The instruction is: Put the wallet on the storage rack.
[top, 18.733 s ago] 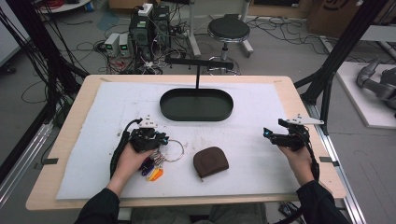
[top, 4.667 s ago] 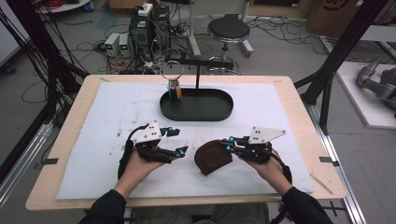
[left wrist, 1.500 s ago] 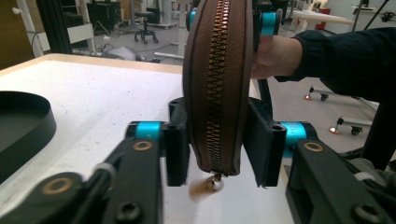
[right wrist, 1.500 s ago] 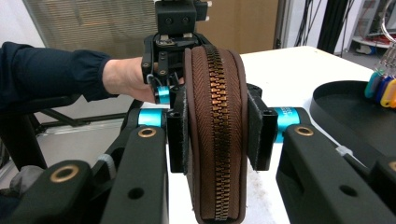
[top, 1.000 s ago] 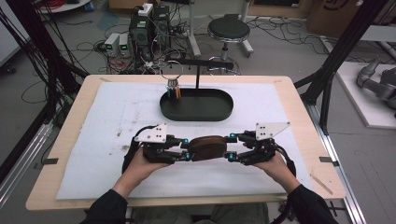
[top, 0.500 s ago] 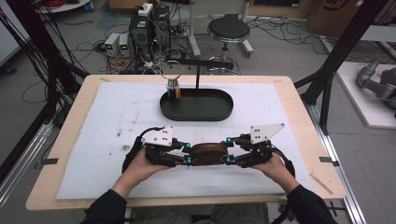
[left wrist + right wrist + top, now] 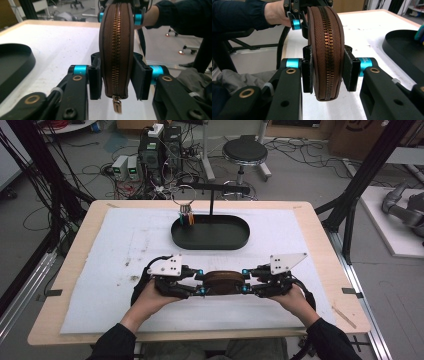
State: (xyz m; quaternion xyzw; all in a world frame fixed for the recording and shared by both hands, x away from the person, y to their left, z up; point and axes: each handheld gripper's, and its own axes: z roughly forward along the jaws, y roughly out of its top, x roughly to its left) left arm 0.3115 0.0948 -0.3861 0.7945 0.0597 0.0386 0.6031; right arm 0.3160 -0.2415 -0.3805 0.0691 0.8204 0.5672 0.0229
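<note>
Near the counter's front edge, the pouch sits on edge between the two grippers: the left gripper clamps its left end, the right gripper clamps its right end, jaws pressed on both faces. Zipper side faces up, with the pull hanging at the left gripper's end. Behind the pouch, toward the far edge, lies the tray. A key ring hangs from the stand over the tray's left end.
</note>
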